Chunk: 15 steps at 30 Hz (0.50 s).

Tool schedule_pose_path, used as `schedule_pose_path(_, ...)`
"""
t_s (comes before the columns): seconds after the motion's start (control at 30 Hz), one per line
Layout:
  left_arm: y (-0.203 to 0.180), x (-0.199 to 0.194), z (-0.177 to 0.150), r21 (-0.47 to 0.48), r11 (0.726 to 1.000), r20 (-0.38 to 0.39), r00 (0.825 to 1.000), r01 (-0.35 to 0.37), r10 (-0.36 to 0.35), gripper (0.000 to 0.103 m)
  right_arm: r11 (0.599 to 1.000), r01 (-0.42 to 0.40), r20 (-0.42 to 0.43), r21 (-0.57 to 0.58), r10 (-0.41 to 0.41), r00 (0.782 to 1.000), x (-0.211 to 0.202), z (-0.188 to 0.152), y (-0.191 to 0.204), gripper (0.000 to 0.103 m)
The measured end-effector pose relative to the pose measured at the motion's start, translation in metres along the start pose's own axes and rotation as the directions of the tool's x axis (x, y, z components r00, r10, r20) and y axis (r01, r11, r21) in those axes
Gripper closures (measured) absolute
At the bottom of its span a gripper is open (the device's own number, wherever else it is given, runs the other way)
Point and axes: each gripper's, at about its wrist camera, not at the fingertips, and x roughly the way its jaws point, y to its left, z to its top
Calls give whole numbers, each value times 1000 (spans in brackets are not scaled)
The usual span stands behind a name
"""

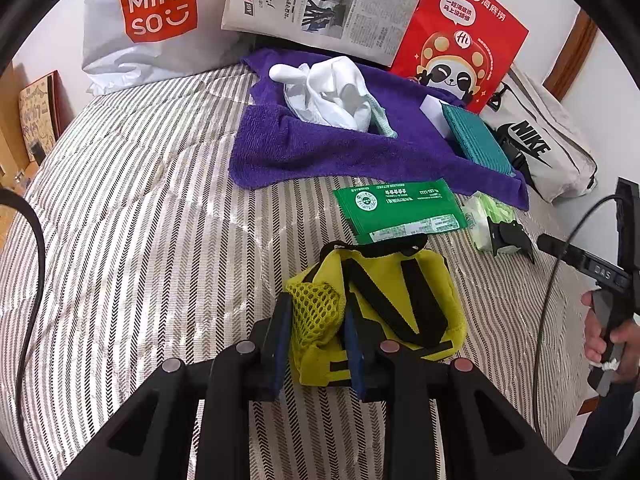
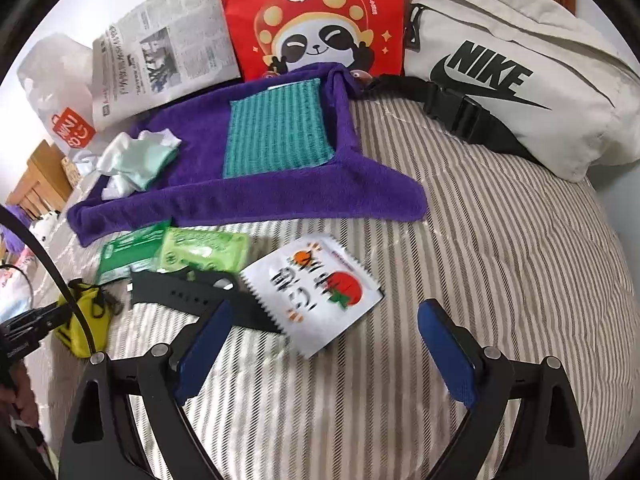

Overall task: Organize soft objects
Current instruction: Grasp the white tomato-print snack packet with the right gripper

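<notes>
In the left wrist view my left gripper [image 1: 316,320] is shut on the mesh pocket of a yellow pouch [image 1: 400,300] with black straps, which lies on the striped bedcover. My right gripper [image 2: 324,316] stands open just above a white sachet [image 2: 316,296] printed with an orange and a tomato, and its pads do not touch it. Behind, a purple towel [image 1: 340,152] [image 2: 248,192] carries a crumpled white cloth [image 1: 328,96] [image 2: 136,156] and a folded teal cloth [image 1: 476,140] [image 2: 276,128].
A green packet [image 1: 400,208], a light-green tissue pack [image 2: 204,252] and a black strap [image 2: 192,296] lie between towel and pouch. A Miniso bag [image 1: 152,20], newspaper [image 1: 320,0], red panda bag [image 2: 316,20] and Nike bag [image 2: 520,80] line the back. A hand [image 1: 604,340] grips the right handle.
</notes>
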Motion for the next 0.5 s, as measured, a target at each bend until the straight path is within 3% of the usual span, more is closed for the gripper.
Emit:
schedule_pose_path(0.2, 0, 1, 2, 9, 1000, -10, 1000, 3, -3, 79, 1000, 1, -1, -19, -1, 1000, 16, 9, 0, 10)
schedule_pose_path(0.3, 0, 1, 2, 15, 1000, -12, 1000, 2, -2, 78, 997, 53, -5, -51, -53, 999, 24, 13, 1, 11)
schedule_pose_path(0.37, -1, 1, 1, 21, 1000, -12, 1000, 1, -1, 78, 994, 60, -15, -89, -62, 998, 26, 13, 2, 20)
schedule_pose_path(0.5, -1, 2, 2, 30, 1000, -15, 1000, 2, -1, 77, 990, 47, -37, -132, -52, 998, 23, 7, 1, 22)
